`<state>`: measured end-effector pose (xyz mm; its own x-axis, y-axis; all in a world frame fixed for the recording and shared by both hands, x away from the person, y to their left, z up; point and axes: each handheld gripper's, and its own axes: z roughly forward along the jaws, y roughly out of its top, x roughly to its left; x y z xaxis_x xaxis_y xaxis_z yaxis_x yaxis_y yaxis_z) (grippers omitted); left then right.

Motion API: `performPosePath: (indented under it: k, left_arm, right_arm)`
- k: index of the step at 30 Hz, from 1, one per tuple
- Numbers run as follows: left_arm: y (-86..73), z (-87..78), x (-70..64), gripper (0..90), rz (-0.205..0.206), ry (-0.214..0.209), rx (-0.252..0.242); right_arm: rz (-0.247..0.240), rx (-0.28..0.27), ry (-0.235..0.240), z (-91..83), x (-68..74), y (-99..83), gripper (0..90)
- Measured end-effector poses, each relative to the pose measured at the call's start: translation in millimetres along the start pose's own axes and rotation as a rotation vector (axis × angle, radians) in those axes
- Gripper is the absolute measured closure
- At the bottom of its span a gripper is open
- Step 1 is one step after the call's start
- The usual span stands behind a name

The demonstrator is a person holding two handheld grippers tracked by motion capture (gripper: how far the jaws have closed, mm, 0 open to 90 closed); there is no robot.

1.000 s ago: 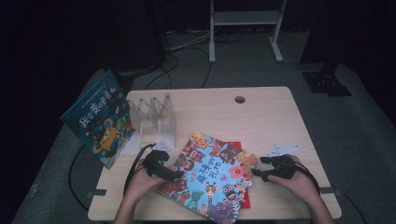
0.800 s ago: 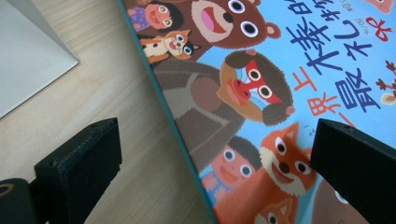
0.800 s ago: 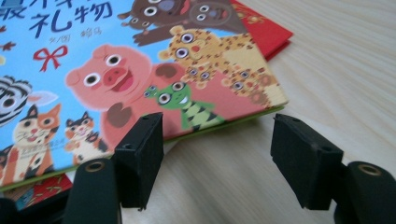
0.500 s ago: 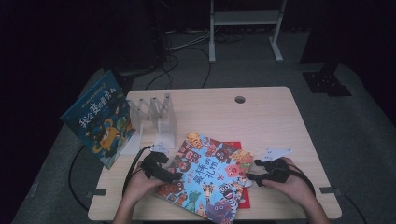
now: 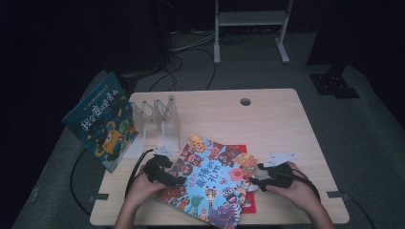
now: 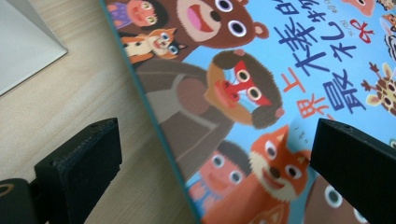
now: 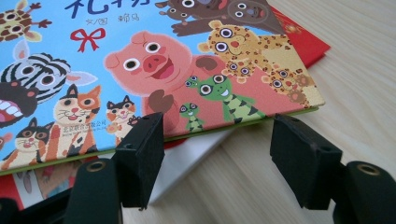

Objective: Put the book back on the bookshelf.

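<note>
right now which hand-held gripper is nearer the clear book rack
Left. The left hand-held gripper sits just below the clear book rack; the right hand-held gripper is across the animal book.

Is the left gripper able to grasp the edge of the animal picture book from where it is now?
Probably yes. The left gripper is open, and the picture book has its edge already between the jaws, one jaw over the table and the other over the cover. Nothing stands between them.
</note>
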<state>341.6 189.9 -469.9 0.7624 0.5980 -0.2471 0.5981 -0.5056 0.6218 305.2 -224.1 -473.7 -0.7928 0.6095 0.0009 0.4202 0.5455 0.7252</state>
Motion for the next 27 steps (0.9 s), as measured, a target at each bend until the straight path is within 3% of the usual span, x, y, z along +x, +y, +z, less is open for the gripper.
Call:
performPosePath:
  k: [12, 17, 18, 21, 27]
  left_arm:
    - [-6.0, -7.1, 8.8, 0.8, -0.034, 0.008, -0.003]
    - [-6.6, -6.8, 10.6, 0.8, -0.045, -0.011, 0.009]
    - [-7.1, -6.2, 11.3, 0.8, -0.058, -0.025, 0.011]
    - [-7.3, -5.4, 12.3, 0.8, -0.063, -0.040, 0.017]
    - [-1.2, -5.9, 10.5, 0.8, -0.081, -0.031, 0.038]
  right_arm:
    - [-0.019, -0.007, 0.044, 18.5, 13.9, 13.1, 32.2]
    - [-0.029, -0.010, 0.049, 19.2, 19.0, 13.8, 31.0]
    - [-0.043, -0.007, 0.081, 20.0, 24.3, 13.3, 26.4]
    - [-0.048, -0.010, 0.084, 19.6, 27.3, 12.7, 26.9]
    - [-0.050, -0.017, 0.084, 20.0, 27.2, 12.0, 26.4]
